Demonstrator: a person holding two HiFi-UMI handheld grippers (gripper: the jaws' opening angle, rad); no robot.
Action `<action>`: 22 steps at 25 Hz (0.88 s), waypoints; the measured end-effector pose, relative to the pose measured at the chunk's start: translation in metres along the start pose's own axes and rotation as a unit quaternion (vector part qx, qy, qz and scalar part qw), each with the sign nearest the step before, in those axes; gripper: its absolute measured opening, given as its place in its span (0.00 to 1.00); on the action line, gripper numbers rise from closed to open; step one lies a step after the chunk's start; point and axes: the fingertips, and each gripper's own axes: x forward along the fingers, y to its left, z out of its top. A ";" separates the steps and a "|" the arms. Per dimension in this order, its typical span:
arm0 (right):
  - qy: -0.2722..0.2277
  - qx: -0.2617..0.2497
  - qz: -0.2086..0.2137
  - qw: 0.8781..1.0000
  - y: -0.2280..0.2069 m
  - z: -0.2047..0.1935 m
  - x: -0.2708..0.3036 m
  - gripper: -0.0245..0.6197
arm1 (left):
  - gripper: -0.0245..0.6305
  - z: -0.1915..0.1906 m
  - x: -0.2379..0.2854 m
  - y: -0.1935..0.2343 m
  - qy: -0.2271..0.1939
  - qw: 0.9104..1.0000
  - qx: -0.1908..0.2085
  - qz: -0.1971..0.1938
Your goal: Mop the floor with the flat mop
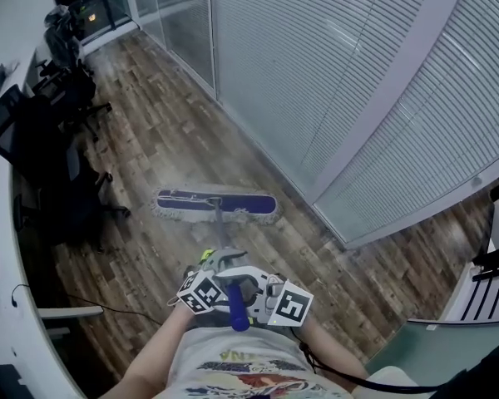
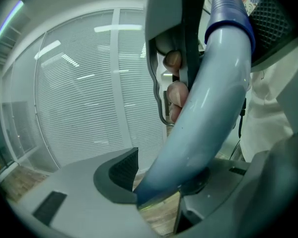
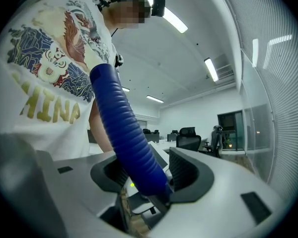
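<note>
- The flat mop [image 1: 216, 203] is seen on the wood-patterned floor [image 1: 175, 131], in front of the person and near the foot of the glass wall with blinds [image 1: 316, 73].
- Its mop head [image 1: 201, 200], blue with a pale fringe, is laid flat on the floor. In the head view its long axis runs across the picture, with the right end a little lower.
- The handle [image 1: 219, 227] is joined at the middle of the head. It rises from there toward the person, almost at a right angle to the head's long axis.
- The upper end of the handle is covered by a blue ribbed grip [image 1: 236, 310], which points at the person's printed shirt [image 1: 233, 372].
- The left tongs [image 2: 161, 182] are clamped on the pale part of the handle, below the blue grip. In the left gripper view the pole passes up and to the right between the two jaws and is pressed against them.
- The right tongs [image 3: 146, 177] are clamped on the blue ribbed grip. In the right gripper view the grip leans up and to the left from the jaws, toward the shirt.
- In the head view both tongs are held close together just before the person's body, one above the other on the handle.
- Dark office chairs [image 1: 50, 140] are seen at the left, beside a white tabletop [image 1: 0, 248], well apart from the mop head.
</note>
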 end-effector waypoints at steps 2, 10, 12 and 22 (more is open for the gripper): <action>0.003 -0.001 0.002 1.000 -0.025 -0.001 0.008 0.37 | 0.27 -0.002 0.001 0.027 -0.004 1.000 -0.004 0.006; -0.028 0.001 -0.007 1.000 -0.167 0.013 0.049 0.37 | 0.27 -0.006 0.004 0.175 -0.029 0.999 -0.024 0.030; -0.024 -0.001 -0.004 1.000 -0.204 0.012 0.064 0.37 | 0.27 -0.011 0.003 0.215 -0.028 0.999 -0.022 0.026; -0.117 0.008 -0.041 0.992 -0.422 0.038 0.127 0.37 | 0.27 -0.030 0.017 0.433 -0.034 0.999 -0.032 0.025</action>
